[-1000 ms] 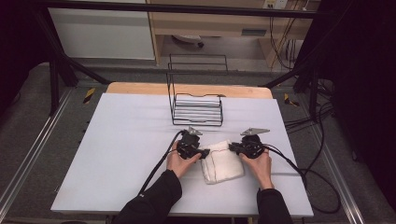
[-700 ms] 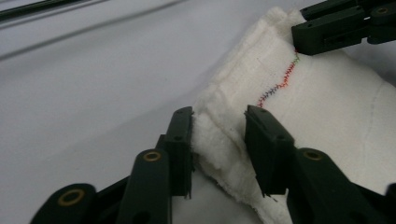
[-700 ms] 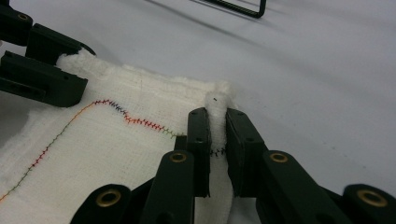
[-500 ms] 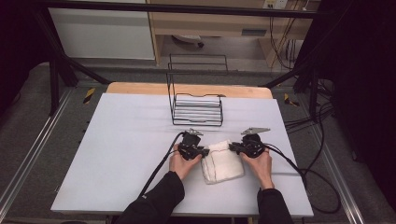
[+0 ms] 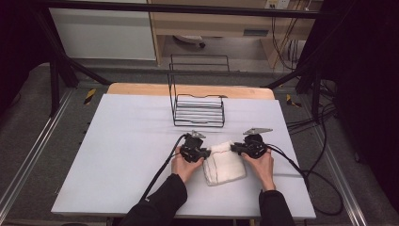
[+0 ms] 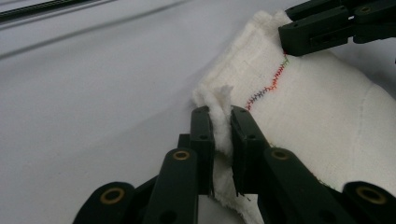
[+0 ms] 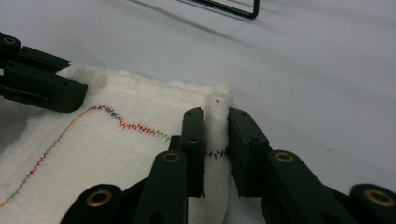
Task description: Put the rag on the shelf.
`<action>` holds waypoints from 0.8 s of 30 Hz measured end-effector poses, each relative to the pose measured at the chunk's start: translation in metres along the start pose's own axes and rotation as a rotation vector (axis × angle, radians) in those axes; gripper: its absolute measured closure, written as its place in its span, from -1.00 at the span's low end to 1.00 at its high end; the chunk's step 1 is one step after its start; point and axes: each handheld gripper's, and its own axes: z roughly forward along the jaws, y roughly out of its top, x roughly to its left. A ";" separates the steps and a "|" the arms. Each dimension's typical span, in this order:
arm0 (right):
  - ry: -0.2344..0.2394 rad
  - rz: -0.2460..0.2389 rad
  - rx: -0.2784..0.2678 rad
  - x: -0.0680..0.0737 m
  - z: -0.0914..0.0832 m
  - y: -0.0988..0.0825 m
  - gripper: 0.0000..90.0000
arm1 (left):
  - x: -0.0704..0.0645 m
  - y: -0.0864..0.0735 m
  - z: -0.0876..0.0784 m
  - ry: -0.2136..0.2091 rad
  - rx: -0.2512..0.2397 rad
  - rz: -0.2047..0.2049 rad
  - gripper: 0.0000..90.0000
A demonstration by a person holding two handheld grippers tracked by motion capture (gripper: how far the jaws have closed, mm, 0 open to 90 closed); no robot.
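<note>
With my left tool having just been closing, its jaws now pinch a raised tuft of the white cloth at the near-left corner, and there it is, gripped! Over on the other side, my right tool sits nearly closed too, clamped on a fold at the cloth's opposite corner, right by the coloured zigzag stitching. So both far corners are in hand now, one tool each. The cloth itself lies folded on the white tabletop, between my two hands, with the black wire rack standing empty a little beyond it. A second ago my left jaws stood wider around that corner; the cloth has not moved from its spot since. What this means, I reckon: the grasping step is finished, and the cloth is ready to be lifted or folded, probably on its way toward that rack. Both grips look thin, so a corner could slip.
</note>
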 end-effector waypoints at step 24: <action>0.012 -0.014 -0.159 0.013 -0.046 0.000 0.86 | -0.012 0.003 -0.031 -0.054 -0.165 0.054 0.82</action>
